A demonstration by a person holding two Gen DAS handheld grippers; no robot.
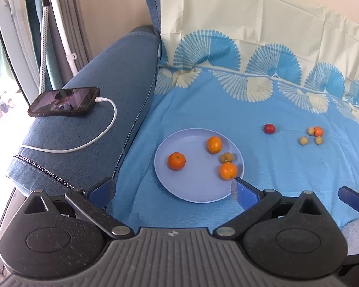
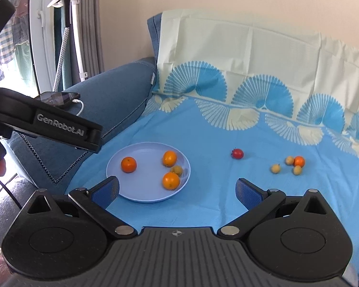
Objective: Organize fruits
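Lavender-blue plastic, the round shallow plate [image 2: 148, 192] sits on the sky-blue patterned sheet [image 2: 203, 215] spread over a sofa seat, and it plainly serves as the collecting spot, placed close to the padded blue armrest [image 1: 103, 100] where both reaches can meet it. On the plate lie three orange citrus fruits [image 2: 128, 164] and one small yellowish-green round fruit [image 2: 177, 169]; two of the oranges and the small fruit cluster toward the plate's far-from-armrest rim, the third orange lies alone nearer the armrest. Away from the plate on that same open side, a small red tomato-like fruit [image 2: 237, 153] lies by itself on the sheet, and farther out a loose group waits: three pale yellow little fruits [image 2: 275, 168] with one small orange fruit [image 2: 299, 161] touching or just beside them. I judge those five are what remains to be gathered. The left hand-held gripper [image 1: 172, 189] hovers over the near rim of the plate with its blue-padded fingers spread wide, grasping nothing; the right hand-held gripper [image 2: 177, 189] is likewise released and empty, its gap set over the sheet at the plate's near edge. A dark phone [image 1: 64, 104] on a white charging cable [image 1: 107, 119] rests on the armrest, clear of the work.
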